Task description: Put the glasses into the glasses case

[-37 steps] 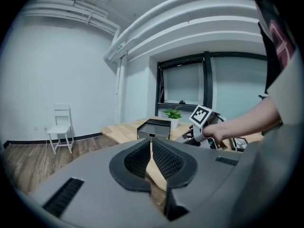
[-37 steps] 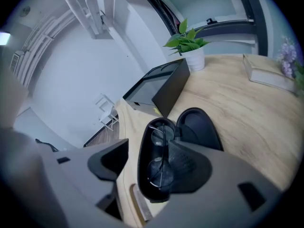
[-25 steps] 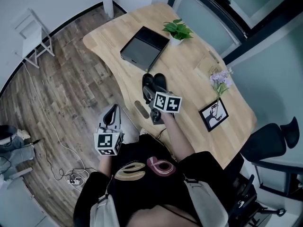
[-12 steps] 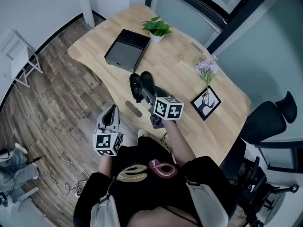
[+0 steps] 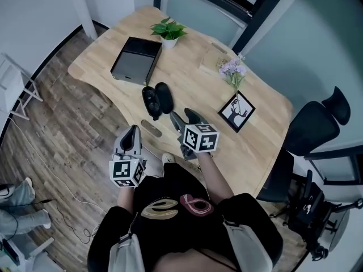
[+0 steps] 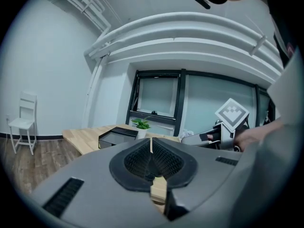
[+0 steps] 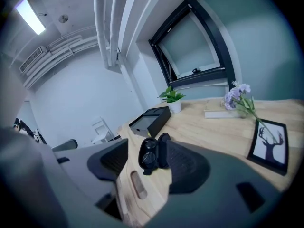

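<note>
Left tongs are clamped tight on nothing, off the bench edge, while the right tongs gape wide and empty, with the open black glasses case lying on the bench just ahead, and the glasses look tucked inside but too dark to be sure.

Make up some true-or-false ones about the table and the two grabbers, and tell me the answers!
1. The glasses case is open. True.
2. The right gripper is shut on the case. False: its jaws are apart, gripping nothing; the case lies on the table ahead.
3. The left gripper has its jaws together. True.
4. The plant stands beside the picture frame. False: the plant is by the black box; the frame is near the flowers.
</note>
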Tool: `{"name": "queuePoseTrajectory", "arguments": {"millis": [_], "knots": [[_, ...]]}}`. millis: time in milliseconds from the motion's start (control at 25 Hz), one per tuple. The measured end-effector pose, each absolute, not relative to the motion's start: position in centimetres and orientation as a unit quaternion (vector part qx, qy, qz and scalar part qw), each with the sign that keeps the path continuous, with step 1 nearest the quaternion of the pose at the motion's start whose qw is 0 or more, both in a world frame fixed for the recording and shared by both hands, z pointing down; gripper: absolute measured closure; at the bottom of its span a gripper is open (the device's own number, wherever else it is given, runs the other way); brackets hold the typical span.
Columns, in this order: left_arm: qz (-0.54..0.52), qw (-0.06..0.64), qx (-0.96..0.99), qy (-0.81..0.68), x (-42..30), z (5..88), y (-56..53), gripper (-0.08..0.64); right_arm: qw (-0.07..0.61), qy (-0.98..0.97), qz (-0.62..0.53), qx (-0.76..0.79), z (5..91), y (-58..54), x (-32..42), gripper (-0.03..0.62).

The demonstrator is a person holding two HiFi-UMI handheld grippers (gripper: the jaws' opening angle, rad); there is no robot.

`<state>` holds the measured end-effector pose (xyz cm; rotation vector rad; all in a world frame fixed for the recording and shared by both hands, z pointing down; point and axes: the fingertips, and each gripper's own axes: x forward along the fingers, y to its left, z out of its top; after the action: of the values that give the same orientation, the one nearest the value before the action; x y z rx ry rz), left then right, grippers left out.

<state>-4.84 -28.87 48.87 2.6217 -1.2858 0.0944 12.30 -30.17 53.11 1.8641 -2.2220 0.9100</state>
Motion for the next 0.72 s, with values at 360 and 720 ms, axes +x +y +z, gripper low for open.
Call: {"name": "queuePoseTrajectory", "arguments": {"millis": [360, 720], "knots": [[0.004, 0.127, 0.908, -0.4, -3.4, 48.7, -26.1, 0.534, 0.05, -0.726, 0.279, 0.627, 51.9, -26.5, 12.5, 0.376], [-0.005, 0.123, 0.915, -0.383, -3.3, 48.3, -24.0, 0.534, 0.028, -0.713, 0.259, 0.651, 50.3, -23.9, 12.8, 0.476]]}}
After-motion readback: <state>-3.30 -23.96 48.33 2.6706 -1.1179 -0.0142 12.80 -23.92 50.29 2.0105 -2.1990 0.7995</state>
